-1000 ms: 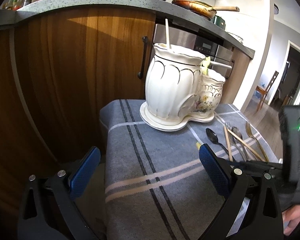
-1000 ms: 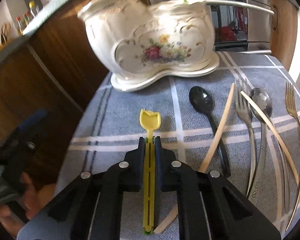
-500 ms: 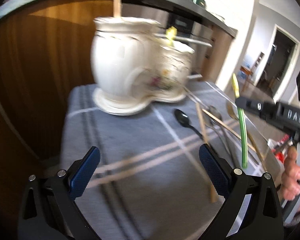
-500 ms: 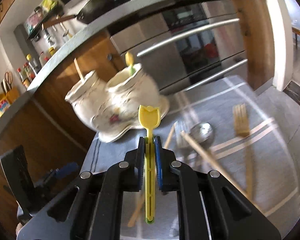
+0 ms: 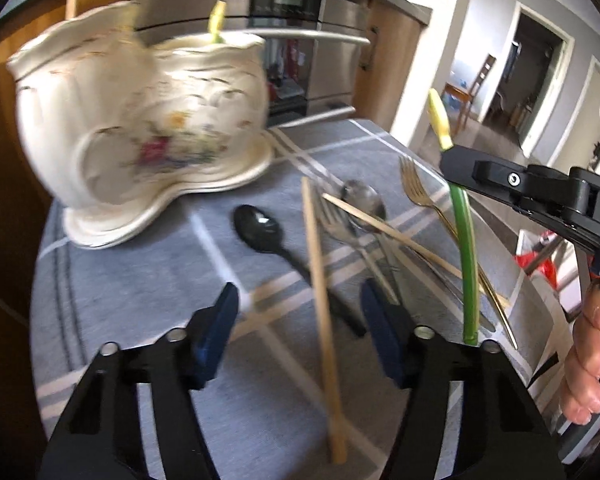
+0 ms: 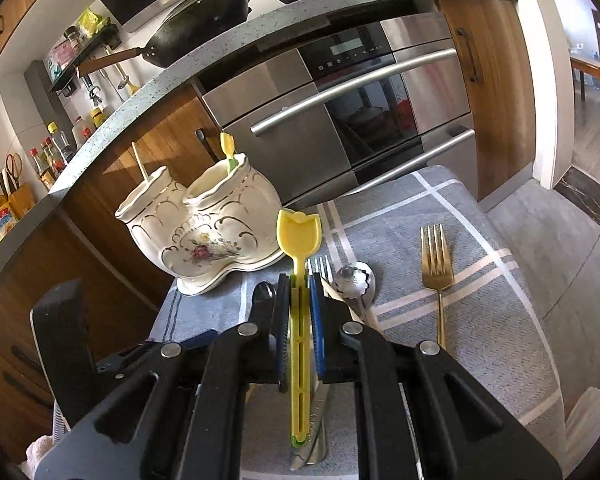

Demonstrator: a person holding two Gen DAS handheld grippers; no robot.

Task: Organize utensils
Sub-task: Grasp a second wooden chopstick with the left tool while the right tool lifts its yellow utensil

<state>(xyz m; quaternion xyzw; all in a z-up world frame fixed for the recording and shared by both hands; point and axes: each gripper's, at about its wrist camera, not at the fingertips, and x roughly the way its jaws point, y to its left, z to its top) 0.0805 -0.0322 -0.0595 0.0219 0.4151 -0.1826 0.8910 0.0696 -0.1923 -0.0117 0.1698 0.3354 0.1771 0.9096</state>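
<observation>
My left gripper hangs low over the grey cloth and its jaws are closing. A wooden chopstick and the handle of a black spoon lie between the blue pads, untouched. My right gripper is shut on a yellow tulip-headed utensil, held upright above the table; the left wrist view shows it too, as the right gripper. The white floral ceramic holder holds a chopstick in one cup and a matching yellow utensil in the other.
A second chopstick, a silver spoon, a silver fork and a gold fork lie on the cloth to the right. Behind the table stand an oven and wooden cabinets under a counter. A person's hand grips the right tool.
My left gripper swung right and lower toward the loose utensils, and its jaws narrowed. My right gripper lifted the yellow utensil off the cloth and tilted upward.
</observation>
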